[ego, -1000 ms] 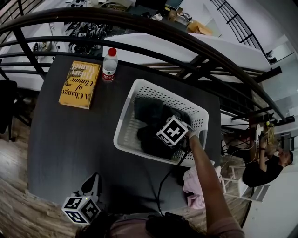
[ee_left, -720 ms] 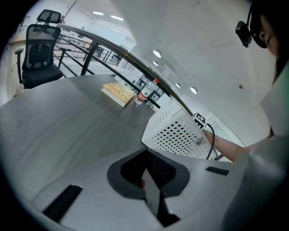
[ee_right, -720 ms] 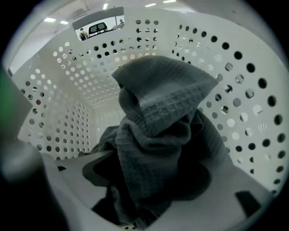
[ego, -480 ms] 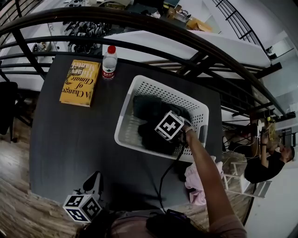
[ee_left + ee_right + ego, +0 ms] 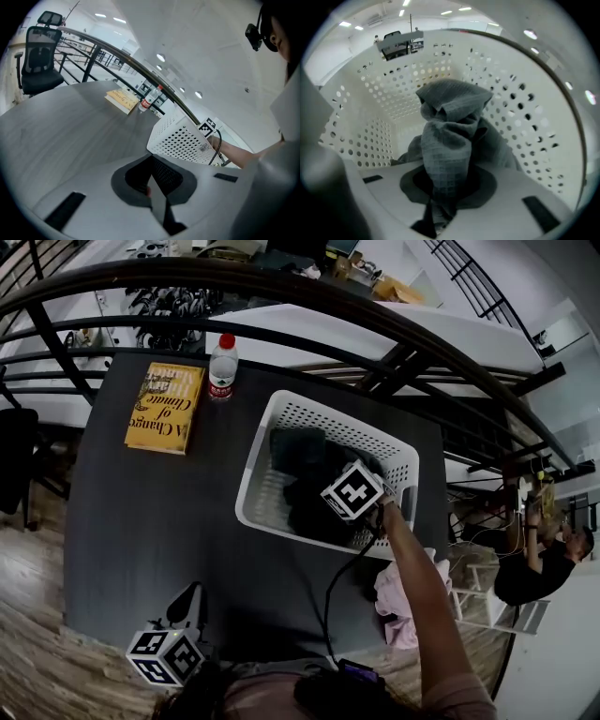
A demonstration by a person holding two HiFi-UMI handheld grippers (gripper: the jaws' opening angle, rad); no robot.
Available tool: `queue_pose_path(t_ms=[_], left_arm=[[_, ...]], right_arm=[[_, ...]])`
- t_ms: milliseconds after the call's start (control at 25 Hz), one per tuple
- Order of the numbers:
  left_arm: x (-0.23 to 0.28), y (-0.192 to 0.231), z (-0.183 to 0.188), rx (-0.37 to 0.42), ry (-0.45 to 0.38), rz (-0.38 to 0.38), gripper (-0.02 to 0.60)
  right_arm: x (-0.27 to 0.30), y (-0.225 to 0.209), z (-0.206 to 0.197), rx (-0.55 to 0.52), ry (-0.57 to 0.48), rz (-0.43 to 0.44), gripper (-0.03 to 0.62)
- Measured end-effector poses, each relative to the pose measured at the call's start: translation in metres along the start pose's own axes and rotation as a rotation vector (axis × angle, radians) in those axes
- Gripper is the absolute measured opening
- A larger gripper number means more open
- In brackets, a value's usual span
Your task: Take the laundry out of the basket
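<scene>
Two tongs noted: right tongs [image 5: 436,214] closing on grey cloth [image 5: 450,140] (bunched upright) inside white basket [image 5: 281,416] by the tabletop [image 5: 141,521] right edge; left tongs [image 5: 157,199] pressed together, empty.

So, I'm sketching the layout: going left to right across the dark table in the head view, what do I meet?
yellow book → water bottle → white laundry basket

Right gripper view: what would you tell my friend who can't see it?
A crumpled grey cloth stands bunched between the right gripper's jaws, which are closing on it. Around it rise the walls of a white basket dotted with round holes.
</scene>
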State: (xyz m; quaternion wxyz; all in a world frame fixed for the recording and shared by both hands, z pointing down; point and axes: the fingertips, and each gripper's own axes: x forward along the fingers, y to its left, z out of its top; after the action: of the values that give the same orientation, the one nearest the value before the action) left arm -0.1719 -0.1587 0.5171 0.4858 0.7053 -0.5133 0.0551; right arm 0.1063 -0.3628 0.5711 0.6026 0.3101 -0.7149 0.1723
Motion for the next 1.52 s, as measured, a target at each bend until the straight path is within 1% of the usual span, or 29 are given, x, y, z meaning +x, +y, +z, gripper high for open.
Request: queue_pose_path(t_ms=[40, 80, 280, 440, 680, 960, 1280, 1520], left_arm=[[0.000, 0.001, 0.001, 0.004, -0.003, 0.000, -0.002], [0.000, 0.001, 0.002, 0.007, -0.003, -0.003, -0.002], [-0.001, -0.004, 0.001, 0.021, 0.003, -0.030, -0.003], [-0.005, -0.003, 0.005, 0.030, 0.002, -0.038, -0.002], [-0.011, 0.000, 0.011, 0.048, 0.003, -0.054, -0.002], [-0.017, 0.002, 0.017, 0.071, 0.007, -0.074, -0.002], [-0.024, 0.002, 0.024, 0.116, 0.021, -0.106, -0.002], [-0.027, 0.002, 0.030, 0.146, 0.024, -0.132, -0.002]], right_arm=[[-0.007, -0.005, 0.004, 0.020, -0.024, -0.022, 0.081], [-0.012, -0.010, 0.006, 0.038, -0.044, -0.039, 0.078], [-0.028, -0.022, 0.003, 0.094, -0.088, -0.071, 0.074], [-0.046, -0.025, 0.008, 0.101, -0.124, -0.101, 0.074], [-0.078, -0.031, 0.010, 0.112, -0.171, -0.169, 0.074], [-0.120, -0.041, 0.013, 0.157, -0.248, -0.247, 0.074], [-0.158, -0.045, 0.015, 0.190, -0.299, -0.331, 0.075], [-0.199, -0.049, 0.022, 0.193, -0.352, -0.409, 0.075]])
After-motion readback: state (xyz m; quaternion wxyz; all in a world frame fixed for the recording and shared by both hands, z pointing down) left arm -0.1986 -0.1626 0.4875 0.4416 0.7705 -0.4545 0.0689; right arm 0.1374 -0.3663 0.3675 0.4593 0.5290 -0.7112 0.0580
